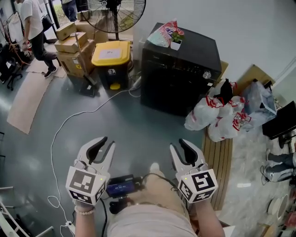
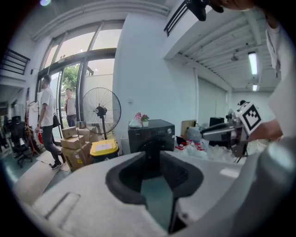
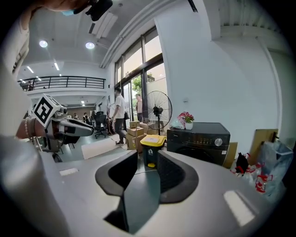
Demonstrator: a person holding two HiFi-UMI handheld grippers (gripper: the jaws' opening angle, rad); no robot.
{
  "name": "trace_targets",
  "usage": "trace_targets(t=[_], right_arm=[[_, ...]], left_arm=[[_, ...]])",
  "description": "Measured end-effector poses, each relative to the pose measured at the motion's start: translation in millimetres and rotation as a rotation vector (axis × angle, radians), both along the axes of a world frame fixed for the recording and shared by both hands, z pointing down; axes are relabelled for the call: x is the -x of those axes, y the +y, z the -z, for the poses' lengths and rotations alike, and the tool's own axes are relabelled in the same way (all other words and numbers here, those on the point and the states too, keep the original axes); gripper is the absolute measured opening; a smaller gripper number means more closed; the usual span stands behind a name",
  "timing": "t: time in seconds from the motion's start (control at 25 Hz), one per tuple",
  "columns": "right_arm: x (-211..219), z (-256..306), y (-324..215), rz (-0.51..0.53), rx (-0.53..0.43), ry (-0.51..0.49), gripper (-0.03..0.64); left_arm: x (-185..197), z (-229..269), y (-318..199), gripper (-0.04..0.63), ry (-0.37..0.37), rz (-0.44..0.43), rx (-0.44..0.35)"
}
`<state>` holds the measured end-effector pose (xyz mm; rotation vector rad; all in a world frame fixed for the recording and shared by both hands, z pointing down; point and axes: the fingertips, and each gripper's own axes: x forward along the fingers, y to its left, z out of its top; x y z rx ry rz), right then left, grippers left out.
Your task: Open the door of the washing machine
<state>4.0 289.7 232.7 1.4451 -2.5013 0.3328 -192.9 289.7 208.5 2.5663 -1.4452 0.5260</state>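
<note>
Left gripper [image 1: 105,142]: held low in front of the person, pointing ahead and slightly down; jaws apart, nothing between them, only floor showing in the gap.
Right gripper [image 1: 179,144]: level with the left one and well apart from it; jaws likewise apart and empty.
Screen [image 1: 121,186]: small device with a blue display at the person's waist, between the two wrists.
Floor [image 1: 138,134]: grey and glossy, bare between the grippers and the washer.
Cable [image 1: 69,122]: white, snaking over the floor from lower left towards the washer's left side.
Slats [image 1: 222,162]: a wooden panel lying on the floor at the right.
Washer [image 1: 178,74]: black front-loader against the white wall, ahead of the grippers and well apart from both; its door looks shut, with a silver knob at the panel's right.
Plant [image 1: 176,39]: small pot on the washer's top, just beside a printed bag [image 1: 163,34].
Bags [image 1: 217,115]: white plastic ones with red handles, heaped against the washer's right side.
Bin [image 1: 111,62]: black with a yellow lid, just left of the washer.
Boxes [image 1: 71,46]: cardboard, stacked left of the bin.
Fan [image 1: 115,14]: standing behind the bin.
Person [image 1: 34,28]: far left, in a white top, beyond the boxes.
</note>
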Motion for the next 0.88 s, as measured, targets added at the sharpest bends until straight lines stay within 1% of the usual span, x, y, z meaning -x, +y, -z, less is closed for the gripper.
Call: trace_targets(t=[0.2, 0.48, 0.68, 0.88], right_arm=[[-2.2, -3.7, -8.6, -0.003, 0.008, 0.005, 0.118], [2.1, -7.8, -34.4, 0.022, 0.002, 0.002, 0.118], [4.2, -5.8, -65.8, 0.051, -0.01, 0.018, 0.118], [4.9, -11.6, -100.8, 0.077, 0.002, 0.004, 0.118]], left_arm=[[2.2, -2.0, -8.8, 0.089, -0.008, 0.006, -0.002], [7.6, -4.4, -25.8, 0.089, -0.014, 0.026, -0.005], [8.2, -6.6, -48.7, 0.089, -0.02, 0.036, 0.0], [7.0, -8.4, -79.3, 0.089, -0.024, 0.055, 0.004]])
